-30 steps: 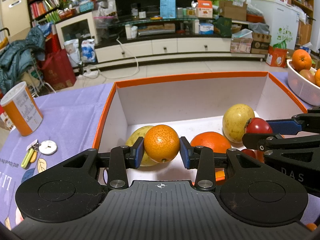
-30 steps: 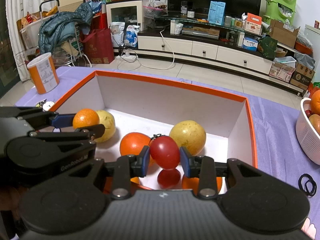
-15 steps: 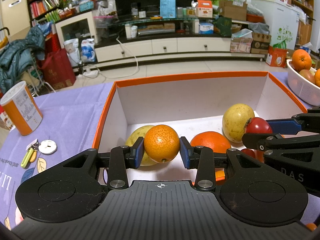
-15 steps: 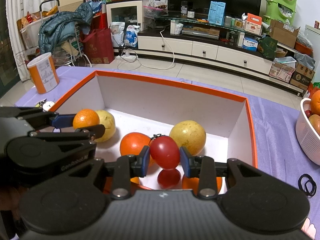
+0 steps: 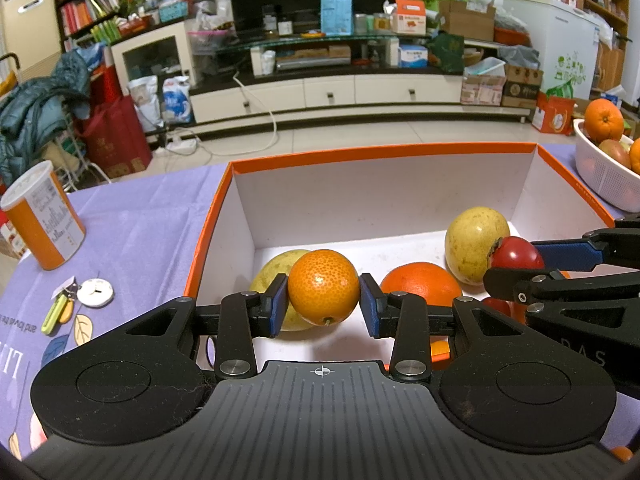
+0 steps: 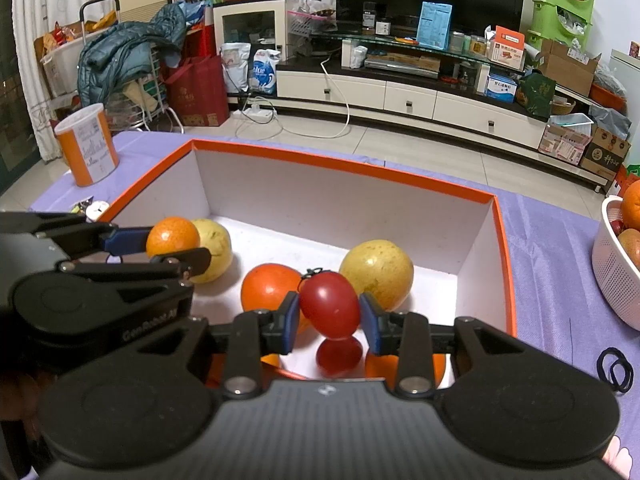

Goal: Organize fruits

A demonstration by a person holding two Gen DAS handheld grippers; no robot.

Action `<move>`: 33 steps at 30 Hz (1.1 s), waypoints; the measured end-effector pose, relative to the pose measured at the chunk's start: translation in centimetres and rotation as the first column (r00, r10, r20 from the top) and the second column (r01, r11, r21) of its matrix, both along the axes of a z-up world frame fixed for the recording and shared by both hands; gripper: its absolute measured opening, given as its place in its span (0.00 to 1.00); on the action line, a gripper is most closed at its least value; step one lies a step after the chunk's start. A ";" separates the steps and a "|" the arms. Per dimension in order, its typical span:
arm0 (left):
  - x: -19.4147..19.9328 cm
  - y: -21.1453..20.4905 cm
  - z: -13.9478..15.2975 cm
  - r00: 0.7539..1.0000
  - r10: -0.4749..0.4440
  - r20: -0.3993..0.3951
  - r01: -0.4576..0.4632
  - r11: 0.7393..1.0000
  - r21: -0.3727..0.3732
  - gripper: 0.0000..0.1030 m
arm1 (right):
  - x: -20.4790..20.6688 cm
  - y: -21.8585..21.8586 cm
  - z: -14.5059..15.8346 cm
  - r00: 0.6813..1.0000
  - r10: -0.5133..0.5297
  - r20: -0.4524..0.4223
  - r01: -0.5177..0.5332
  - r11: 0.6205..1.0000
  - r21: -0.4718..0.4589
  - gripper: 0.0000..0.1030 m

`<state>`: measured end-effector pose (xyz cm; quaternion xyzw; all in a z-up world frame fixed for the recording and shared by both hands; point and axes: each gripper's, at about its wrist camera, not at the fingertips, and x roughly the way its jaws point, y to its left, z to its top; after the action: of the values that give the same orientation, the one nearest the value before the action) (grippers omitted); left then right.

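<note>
With the left gripper (image 5: 323,307) clamped on a small round orange mandarin (image 5: 323,287) and the right gripper (image 6: 330,324) on a glossy red tomato (image 6: 329,305) above the orange-rimmed white cardboard box (image 6: 344,168), lower each into a bare spot before letting go.

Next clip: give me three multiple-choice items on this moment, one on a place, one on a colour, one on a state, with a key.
1. Where is the white basket relative to the orange-rimmed box?
A. inside it
B. right of it
C. left of it
2. What colour is the fruit in the right tongs?
A. red
B. green
C. purple
3. What is the state of the left tongs?
A. open and empty
B. shut on the small orange
C. shut on the tin

Key: 1 B, it stands on the cloth past the right wall. 2 A, the tomato is red. 3 B, both pads press the orange.
</note>
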<state>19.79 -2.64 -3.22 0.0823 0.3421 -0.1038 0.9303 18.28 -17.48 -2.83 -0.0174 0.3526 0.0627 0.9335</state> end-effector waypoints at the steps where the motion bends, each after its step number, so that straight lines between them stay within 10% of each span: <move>1: 0.0 0.0 0.0 1.000 0.000 0.000 0.000 1.000 0.000 0.03 | 0.0 0.0 0.0 1.000 0.000 0.000 0.000 1.000 0.001 0.36; 25: 0.1 0.0 0.1 1.000 0.002 -0.001 -0.002 1.000 0.001 0.04 | 0.1 0.0 0.1 1.000 0.000 -0.001 0.000 1.000 0.000 0.37; 29: -0.4 0.1 0.1 1.000 0.018 0.022 -0.018 1.000 0.009 0.35 | 0.0 0.0 0.2 1.000 -0.002 0.006 0.002 1.000 0.001 0.47; 33: -1.5 1.1 1.5 0.997 0.011 0.080 -0.010 1.000 -0.023 0.34 | -0.9 -0.7 1.5 0.997 -0.014 0.074 0.012 1.000 0.027 0.49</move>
<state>18.27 -1.49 -1.70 0.0742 0.3037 -0.0993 0.9447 17.41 -18.21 -1.33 -0.0050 0.3170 0.0606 0.9465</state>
